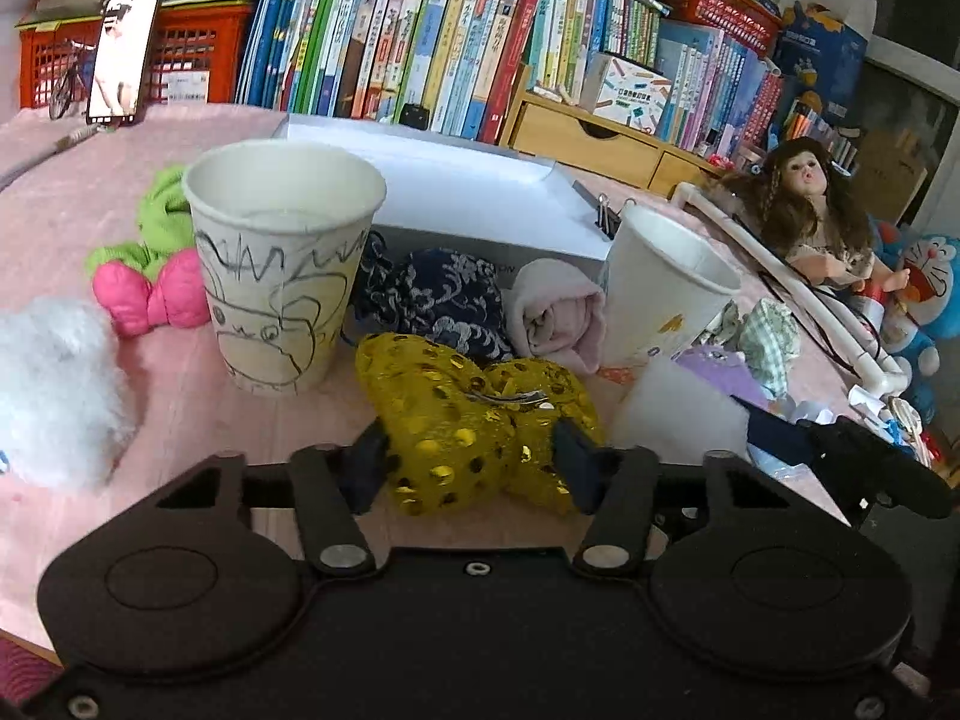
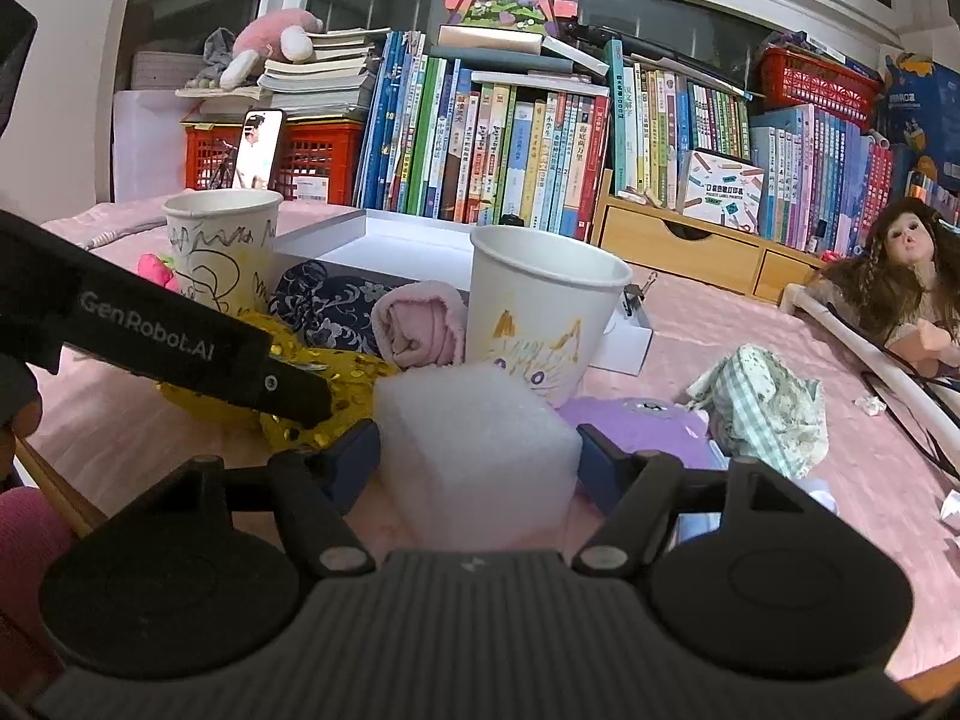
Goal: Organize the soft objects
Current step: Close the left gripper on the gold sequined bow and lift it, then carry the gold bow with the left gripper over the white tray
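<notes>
My left gripper (image 1: 471, 459) is around a yellow sequined bow (image 1: 468, 414) that lies on the pink table; its fingers touch the bow's sides. My right gripper (image 2: 477, 456) is around a white foam block (image 2: 474, 450), its fingers at both sides. Behind stand a scribbled paper cup (image 1: 282, 264) and a second paper cup (image 2: 540, 306) with a yellow cat drawing. Between the cups lie a navy patterned pouch (image 1: 438, 294) and a rolled pink cloth (image 1: 558, 312). The left gripper's body (image 2: 150, 330) crosses the right wrist view.
A white fluffy toy (image 1: 54, 384) and a pink-green bow (image 1: 150, 276) lie at the left. A white box (image 1: 468, 192) stands behind the cups. A checked cloth (image 2: 768, 396), a purple item (image 2: 648, 426) and a doll (image 2: 900, 282) are on the right. Books line the back.
</notes>
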Available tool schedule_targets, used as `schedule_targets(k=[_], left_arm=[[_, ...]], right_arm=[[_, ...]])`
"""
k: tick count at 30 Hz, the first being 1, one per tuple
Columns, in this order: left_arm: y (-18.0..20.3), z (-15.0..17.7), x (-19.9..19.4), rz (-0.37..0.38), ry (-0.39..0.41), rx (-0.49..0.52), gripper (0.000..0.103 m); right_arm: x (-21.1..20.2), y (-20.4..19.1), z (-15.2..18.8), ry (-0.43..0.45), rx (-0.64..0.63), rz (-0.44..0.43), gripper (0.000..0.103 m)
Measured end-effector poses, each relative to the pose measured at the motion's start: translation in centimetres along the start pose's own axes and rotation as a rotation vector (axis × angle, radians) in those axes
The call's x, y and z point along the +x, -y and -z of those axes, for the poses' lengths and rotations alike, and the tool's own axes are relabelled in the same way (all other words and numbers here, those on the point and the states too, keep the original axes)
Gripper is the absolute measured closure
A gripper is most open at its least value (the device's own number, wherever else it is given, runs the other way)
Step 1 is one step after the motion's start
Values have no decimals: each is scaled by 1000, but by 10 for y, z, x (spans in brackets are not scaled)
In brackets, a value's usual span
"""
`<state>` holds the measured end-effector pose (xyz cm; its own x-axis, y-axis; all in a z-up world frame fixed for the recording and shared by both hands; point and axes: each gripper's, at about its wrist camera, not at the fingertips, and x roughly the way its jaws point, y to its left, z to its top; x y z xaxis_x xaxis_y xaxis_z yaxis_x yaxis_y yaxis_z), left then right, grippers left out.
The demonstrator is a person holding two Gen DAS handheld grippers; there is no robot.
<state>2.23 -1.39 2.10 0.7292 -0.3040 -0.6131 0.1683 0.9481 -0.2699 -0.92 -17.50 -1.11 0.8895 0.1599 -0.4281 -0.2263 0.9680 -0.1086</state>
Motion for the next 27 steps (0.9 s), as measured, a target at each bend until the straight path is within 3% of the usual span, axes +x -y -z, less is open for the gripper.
schedule_targets(k=[5, 15, 27], left_arm=[[6, -6, -16, -36, 45, 41, 78], [13, -12, -36, -19, 57, 79, 78], [27, -44, -71, -32, 144, 137, 78]], right_arm=[[-6, 7, -5, 8, 58, -38, 32], [-24, 10, -19, 54, 58, -21, 33], [-43, 22, -47, 117, 85, -13, 33]])
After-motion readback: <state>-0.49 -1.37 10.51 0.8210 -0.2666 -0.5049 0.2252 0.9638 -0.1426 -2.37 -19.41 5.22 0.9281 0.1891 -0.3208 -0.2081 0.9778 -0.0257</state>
